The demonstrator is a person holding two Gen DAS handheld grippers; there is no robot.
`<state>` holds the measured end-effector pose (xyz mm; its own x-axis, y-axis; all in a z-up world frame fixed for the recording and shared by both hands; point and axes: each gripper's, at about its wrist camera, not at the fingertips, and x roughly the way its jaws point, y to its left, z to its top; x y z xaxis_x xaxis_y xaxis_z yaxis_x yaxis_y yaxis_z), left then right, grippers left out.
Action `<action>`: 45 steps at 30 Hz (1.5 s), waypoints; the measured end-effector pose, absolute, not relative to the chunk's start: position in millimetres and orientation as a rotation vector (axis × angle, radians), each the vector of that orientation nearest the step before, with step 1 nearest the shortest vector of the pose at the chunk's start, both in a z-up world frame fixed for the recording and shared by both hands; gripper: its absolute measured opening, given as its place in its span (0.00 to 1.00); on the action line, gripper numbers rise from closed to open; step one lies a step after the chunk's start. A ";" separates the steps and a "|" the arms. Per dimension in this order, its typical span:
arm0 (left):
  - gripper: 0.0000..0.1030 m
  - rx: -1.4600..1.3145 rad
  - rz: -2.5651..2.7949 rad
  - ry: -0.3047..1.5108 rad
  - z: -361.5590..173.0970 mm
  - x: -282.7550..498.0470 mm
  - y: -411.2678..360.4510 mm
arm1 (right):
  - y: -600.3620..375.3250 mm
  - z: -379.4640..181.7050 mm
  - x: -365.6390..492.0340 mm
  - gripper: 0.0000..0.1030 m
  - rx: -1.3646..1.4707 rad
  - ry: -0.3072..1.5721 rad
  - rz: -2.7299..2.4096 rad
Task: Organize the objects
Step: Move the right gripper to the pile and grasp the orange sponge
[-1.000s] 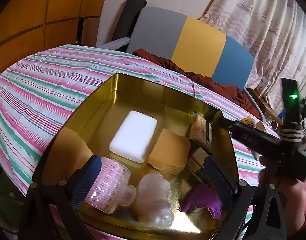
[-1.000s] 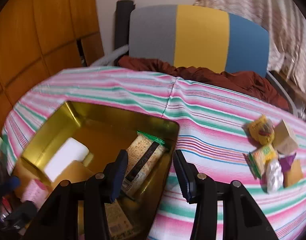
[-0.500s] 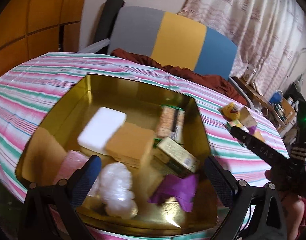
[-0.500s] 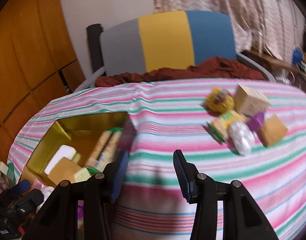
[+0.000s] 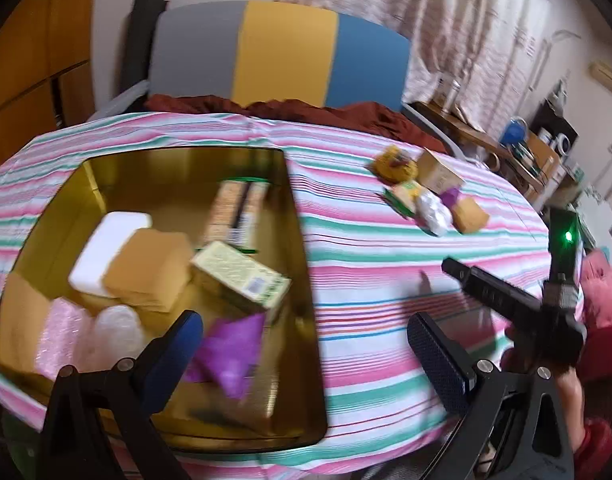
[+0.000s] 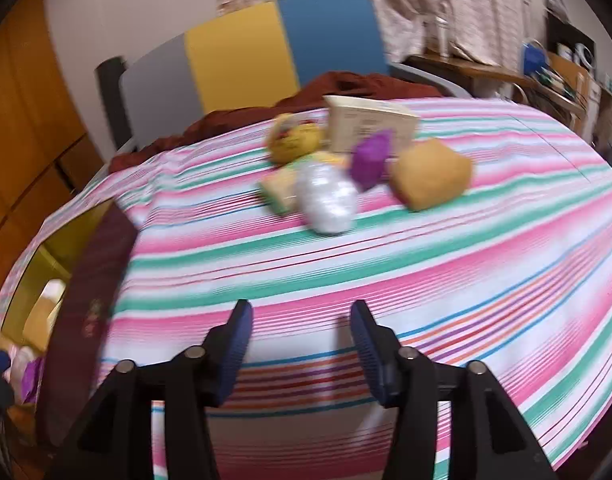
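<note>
Right gripper [image 6: 300,344]: jaws apart, just been opening, nothing between them, over bare striped cloth [image 6: 426,272] on the counter. Left gripper [image 5: 306,344]: jaws wide apart and empty, above the near right corner of the gold tin [image 5: 302,264]. The tin holds a white block [image 5: 106,240], tan pad [image 5: 150,272], green-yellow box [image 5: 238,276] and purple wrapper [image 5: 230,356]; print unreadable through blur. Farther right, a loose cluster lies on the cloth: silver packet [image 6: 326,200], purple piece [image 6: 372,160], tan cube [image 6: 430,174], yellow pouch [image 6: 294,140], cream box [image 6: 370,124], lettering illegible.
</note>
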<state>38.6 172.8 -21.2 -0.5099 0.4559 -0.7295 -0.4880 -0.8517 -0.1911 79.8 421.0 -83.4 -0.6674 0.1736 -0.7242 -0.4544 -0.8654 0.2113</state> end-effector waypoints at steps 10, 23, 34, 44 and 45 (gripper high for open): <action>1.00 -1.116 2.272 0.140 -24.3 53.0 208.1 | 525.8 -61.7 47.3 0.75 -0.948 0.580 2.393; 1.00 -1.145 2.250 0.193 -32.2 55.7 225.2 | 552.5 -78.5 7.8 0.81 -0.953 0.441 2.350; 1.00 -1.112 2.270 0.176 -22.9 49.9 240.2 | 569.1 -83.8 40.9 0.39 -0.868 0.639 2.342; 1.00 -1.122 2.214 0.163 -24.0 37.4 284.2 | 553.9 -82.0 68.4 0.33 -0.762 0.661 2.383; 1.00 -1.129 2.204 0.145 -24.6 33.3 290.8 | 551.6 -81.6 72.7 0.33 -0.753 0.660 2.384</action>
